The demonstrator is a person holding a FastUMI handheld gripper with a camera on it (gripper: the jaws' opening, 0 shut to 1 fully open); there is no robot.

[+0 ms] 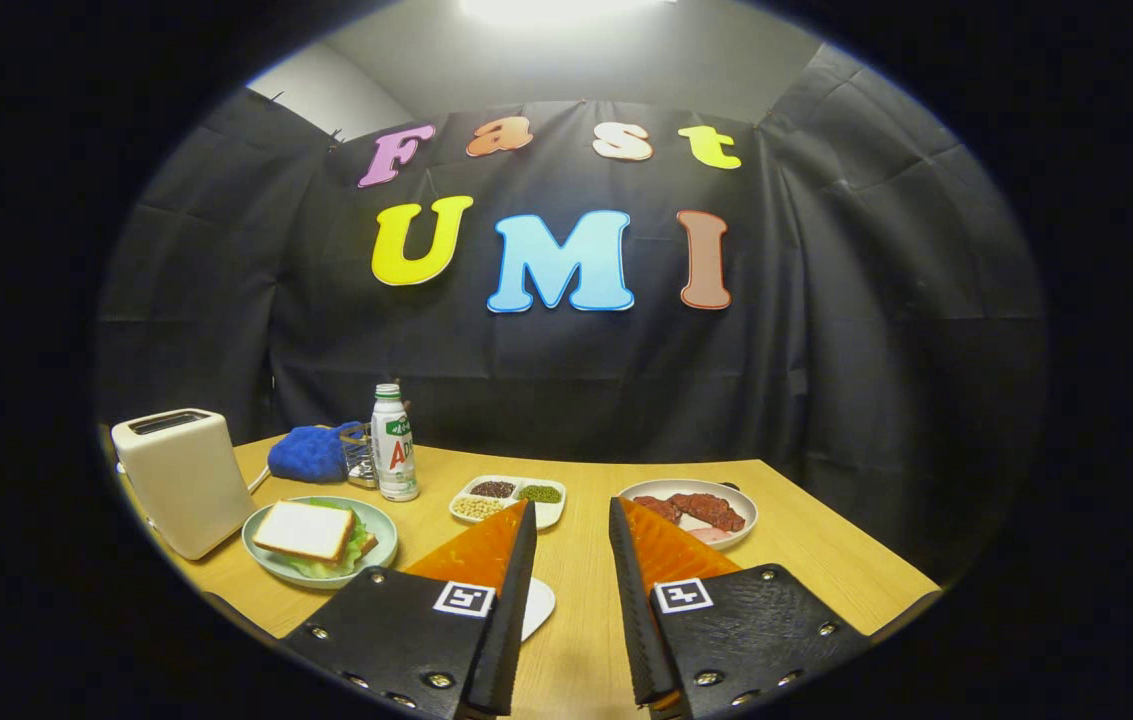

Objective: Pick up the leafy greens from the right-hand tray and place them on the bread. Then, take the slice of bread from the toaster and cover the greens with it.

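I had the gripper (571, 512) raised above the wooden table (806, 540), its two fingers apart with nothing between them, only bare tabletop showing in the gap. I took the toaster (184, 478) as my landmark, standing at the table's far left corner. Just to the right of the toaster, and nearly touching its base, sat the green plate (266, 555). On it lay the leafy greens (351, 552), covered by a slice of bread (304, 530), the leaves poking out along the slice's right side. I could make out a darker edge below the greens that may have been the lower slice, though the view was too small to be sure. The toaster's slot looked dark, and I could not tell whether anything sat in it.

Behind the plate, further right of the toaster, were a blue cloth (308, 455) and a white bottle (393, 443) standing upright. Right of the bottle was a divided dish (556, 514) holding beans and grains in separate sections. Furthest from the toaster sat a white tray (741, 528) with dark red pieces on it, just beyond the right finger. A small white disc (537, 606) lay beside the left finger.
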